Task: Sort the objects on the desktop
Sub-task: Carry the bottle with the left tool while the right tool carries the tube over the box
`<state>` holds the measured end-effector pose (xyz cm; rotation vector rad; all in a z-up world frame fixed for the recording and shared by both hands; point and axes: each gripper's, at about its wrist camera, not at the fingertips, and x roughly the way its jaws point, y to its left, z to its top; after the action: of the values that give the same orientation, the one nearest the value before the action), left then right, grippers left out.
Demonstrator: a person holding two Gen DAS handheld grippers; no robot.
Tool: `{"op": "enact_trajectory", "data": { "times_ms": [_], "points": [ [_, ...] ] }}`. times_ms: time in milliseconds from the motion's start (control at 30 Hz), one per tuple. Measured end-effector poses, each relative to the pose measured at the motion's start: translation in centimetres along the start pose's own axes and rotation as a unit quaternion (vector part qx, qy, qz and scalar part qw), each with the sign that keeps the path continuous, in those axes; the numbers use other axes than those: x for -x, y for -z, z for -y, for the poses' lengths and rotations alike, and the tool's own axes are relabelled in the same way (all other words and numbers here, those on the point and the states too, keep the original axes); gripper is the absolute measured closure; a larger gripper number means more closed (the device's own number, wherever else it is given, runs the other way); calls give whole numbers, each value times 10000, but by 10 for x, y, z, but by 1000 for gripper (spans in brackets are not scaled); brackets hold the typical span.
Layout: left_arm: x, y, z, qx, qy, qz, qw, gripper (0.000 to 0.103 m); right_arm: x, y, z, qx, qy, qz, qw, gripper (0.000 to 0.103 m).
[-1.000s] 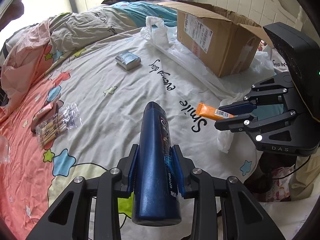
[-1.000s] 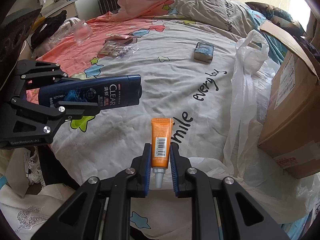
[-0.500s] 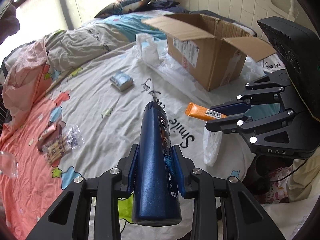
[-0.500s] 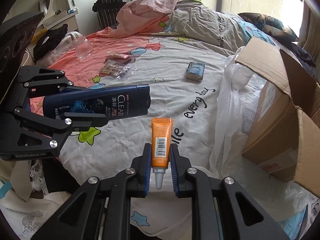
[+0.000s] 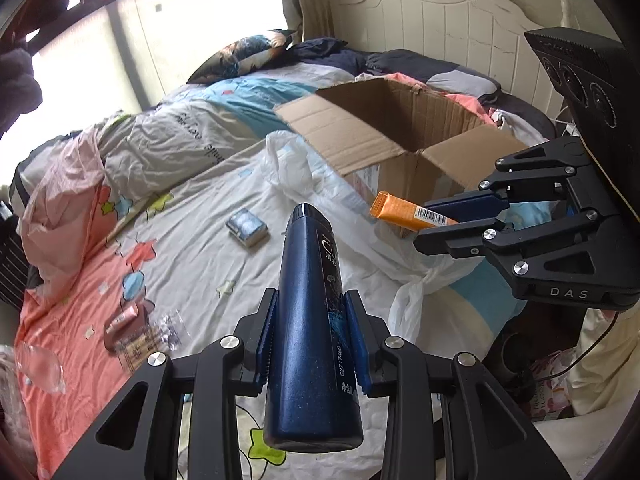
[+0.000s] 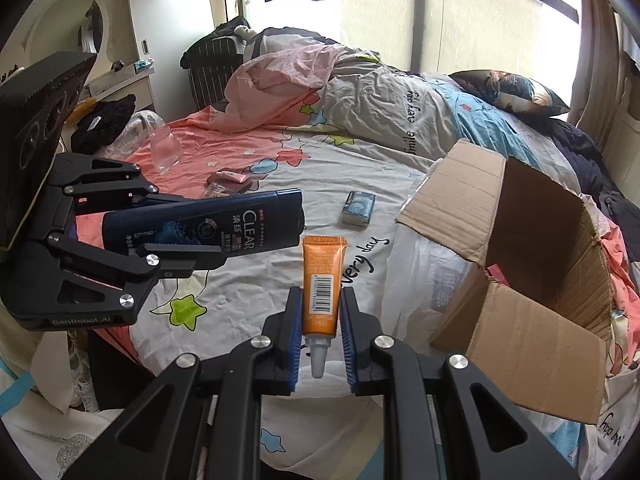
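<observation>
One open cardboard box (image 6: 520, 280) on the bed (image 6: 280, 272), flaps raised. One dark blue CLEAR shampoo bottle (image 5: 310, 320), clamped in the left gripper (image 5: 310, 338) above the bedspread. One orange tube (image 6: 322, 284), pinched in the right gripper (image 6: 320, 340) beside the box.

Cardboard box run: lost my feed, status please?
Left gripper shut on shampoo bottle. Right gripper shut on orange tube. Cardboard box open, nothing blocking.
</observation>
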<state>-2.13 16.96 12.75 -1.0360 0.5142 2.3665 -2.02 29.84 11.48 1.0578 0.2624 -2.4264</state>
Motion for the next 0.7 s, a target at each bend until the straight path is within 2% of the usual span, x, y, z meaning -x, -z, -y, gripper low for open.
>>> {"op": "enact_trajectory", "data": {
  "times_ms": [367,700],
  "points": [
    [5,-43,38,-474,159,318,9982,70,33,3,46,-427,344,286,9981,86],
    [-5,-92,74,-870,579,594,9928,70,52,13,91,-838,671,395,9934,86]
  ]
}}
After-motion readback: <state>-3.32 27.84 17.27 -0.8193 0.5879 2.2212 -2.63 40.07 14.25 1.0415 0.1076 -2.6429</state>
